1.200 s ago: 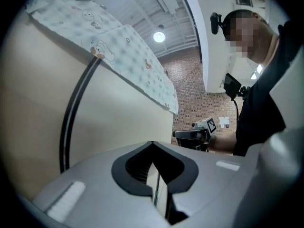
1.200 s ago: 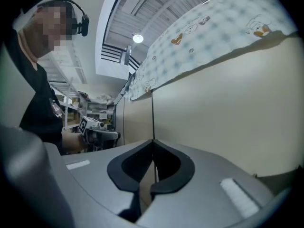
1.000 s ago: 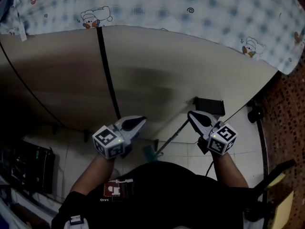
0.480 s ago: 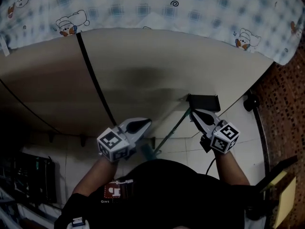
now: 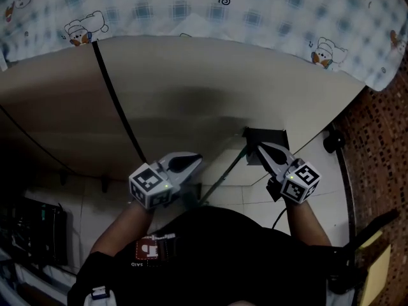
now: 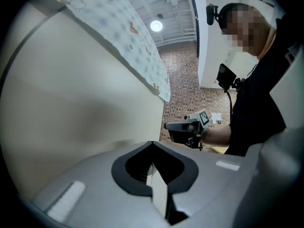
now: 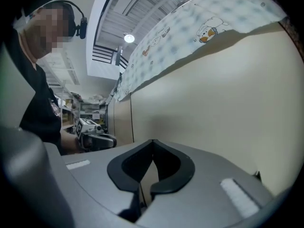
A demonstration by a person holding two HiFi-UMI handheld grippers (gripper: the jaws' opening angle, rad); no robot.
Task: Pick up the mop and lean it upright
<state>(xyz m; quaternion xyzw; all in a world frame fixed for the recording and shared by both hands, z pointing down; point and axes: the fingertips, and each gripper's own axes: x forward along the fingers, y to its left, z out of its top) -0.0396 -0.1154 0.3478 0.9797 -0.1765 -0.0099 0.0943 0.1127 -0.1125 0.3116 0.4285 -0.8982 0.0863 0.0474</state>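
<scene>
both hands have drifted along the beige panel [image 5: 191, 88] in the last second; the black seam [image 5: 118, 101] on it sits further left in the head view than before, and the checked cloth [image 5: 255, 11] on top has slid the same way; the mop [image 5: 224, 172] is still down on the floor [image 5: 252, 193], dark mop head [image 5: 271, 134] at the edge where floor meets panel, thin handle running back from it toward the person's feet; near end of the handle is mostly lost under the body now, can't make it out

right gripper [image 5: 261, 148] has closed in, its tip now just in front of the mop head where a second ago there was a clear gap; left gripper [image 5: 193, 159] is beside the handle's middle, apart from it; neither touches the mop as far as i can tell

fingers on both are pressed together with nothing between them, same as a second ago; each gripper view shows only bare panel past the tips

so this looks like approach only, no pick-up started; the fingers would have to open before either can take the handle; right one seems better placed; lean-up step not yet begun
</scene>
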